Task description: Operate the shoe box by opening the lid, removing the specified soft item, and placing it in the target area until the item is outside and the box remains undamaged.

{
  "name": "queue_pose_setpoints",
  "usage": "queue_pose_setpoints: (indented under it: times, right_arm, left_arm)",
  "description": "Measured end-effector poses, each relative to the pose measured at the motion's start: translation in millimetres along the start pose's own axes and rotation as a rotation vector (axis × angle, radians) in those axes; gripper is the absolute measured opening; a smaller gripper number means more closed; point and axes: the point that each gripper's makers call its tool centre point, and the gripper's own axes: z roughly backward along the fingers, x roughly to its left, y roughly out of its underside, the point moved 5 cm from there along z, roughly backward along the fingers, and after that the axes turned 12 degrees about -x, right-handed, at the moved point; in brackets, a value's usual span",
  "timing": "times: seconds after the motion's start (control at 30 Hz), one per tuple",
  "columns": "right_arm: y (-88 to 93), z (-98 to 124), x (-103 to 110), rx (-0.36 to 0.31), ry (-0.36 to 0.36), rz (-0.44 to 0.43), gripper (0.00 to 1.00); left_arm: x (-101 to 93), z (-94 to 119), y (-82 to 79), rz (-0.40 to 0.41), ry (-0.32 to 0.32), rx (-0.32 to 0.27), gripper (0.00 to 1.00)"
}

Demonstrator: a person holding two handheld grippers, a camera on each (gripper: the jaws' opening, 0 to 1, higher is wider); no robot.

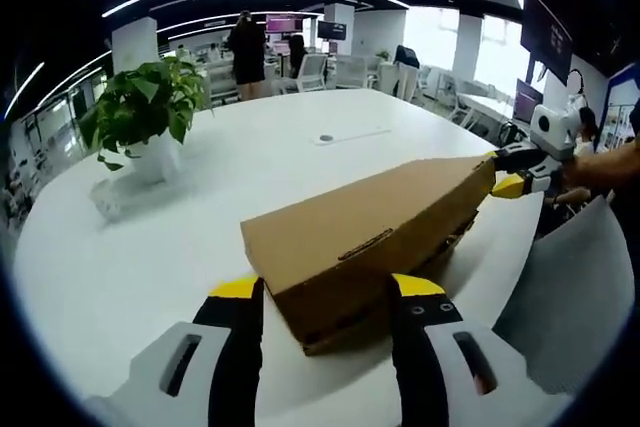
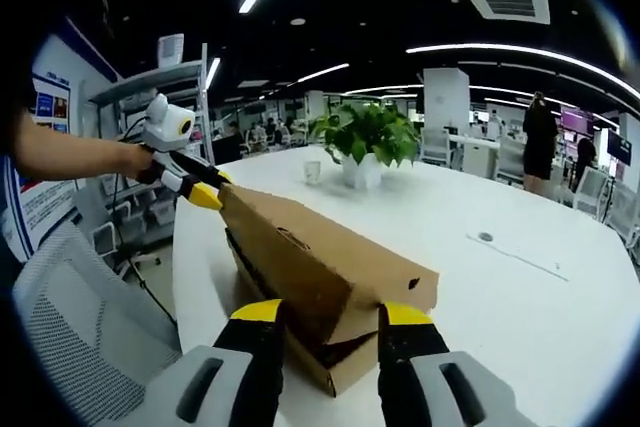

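Note:
A brown cardboard shoe box (image 1: pixel 365 237) lies on the white table (image 1: pixel 150 257), its lid (image 2: pixel 300 247) tilted up off the base (image 2: pixel 335 367). My left gripper (image 1: pixel 327 287) clamps the lid's near end between wide-set jaws; it also appears at the box's far end (image 2: pixel 212 187), held by a hand. My right gripper (image 2: pixel 331 312) grips the opposite end of the lid the same way and appears as the right gripper (image 1: pixel 508 172). The soft item inside is hidden.
A potted plant (image 1: pixel 140 112) (image 2: pixel 368 137) stands on the table beyond the box, with a small cup (image 2: pixel 313 172) beside it. A grey mesh chair (image 1: pixel 575 287) (image 2: pixel 70 327) sits at the table edge by the box. A person (image 1: pixel 247 52) stands far back.

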Motion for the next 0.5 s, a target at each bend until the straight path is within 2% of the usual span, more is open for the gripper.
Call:
queue_pose_setpoints:
  times: [0.5]
  right_arm:
    - [-17.3,-3,-14,-0.031,0.013,0.018,0.26]
  left_arm:
    - [5.5,-3,-21.2,0.001,0.024,-0.032,0.56]
